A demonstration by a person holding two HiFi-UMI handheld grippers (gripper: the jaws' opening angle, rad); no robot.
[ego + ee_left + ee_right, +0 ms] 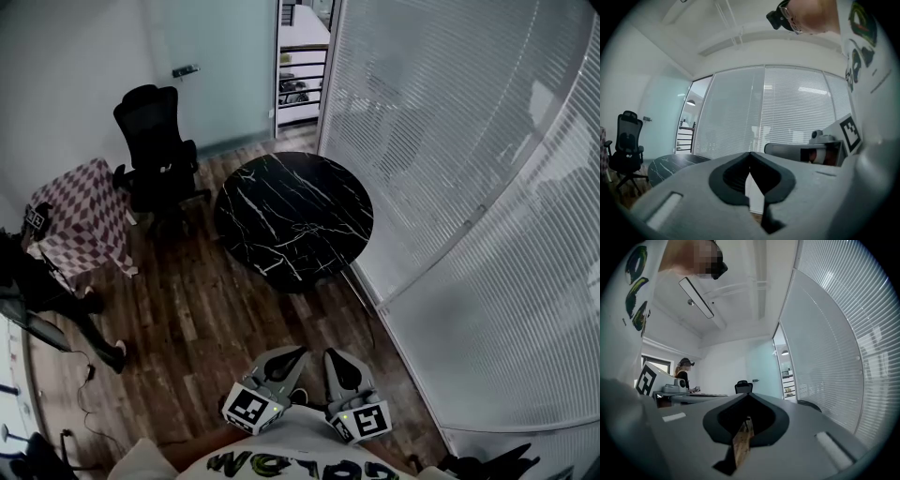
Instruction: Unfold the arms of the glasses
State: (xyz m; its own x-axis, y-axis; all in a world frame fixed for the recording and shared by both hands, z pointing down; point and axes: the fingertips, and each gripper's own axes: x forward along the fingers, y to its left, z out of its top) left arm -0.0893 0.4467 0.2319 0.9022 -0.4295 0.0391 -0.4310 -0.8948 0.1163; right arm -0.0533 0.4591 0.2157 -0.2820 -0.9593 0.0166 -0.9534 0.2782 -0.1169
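Note:
No glasses can be made out for certain; a faint small shape on the round black marble table is too small to tell. My left gripper and right gripper are side by side at the bottom of the head view, close to my body, over the wooden floor and well short of the table. Both point level and have shut jaws with nothing between them. In the left gripper view the left gripper faces the white blinds, with the table low at the left. The right gripper faces a glass door.
A black office chair stands beyond the table, with a checkered cloth-covered piece to its left. A person stands at the left edge. Curved blind-covered glass walls close off the right side. Cables lie on the floor.

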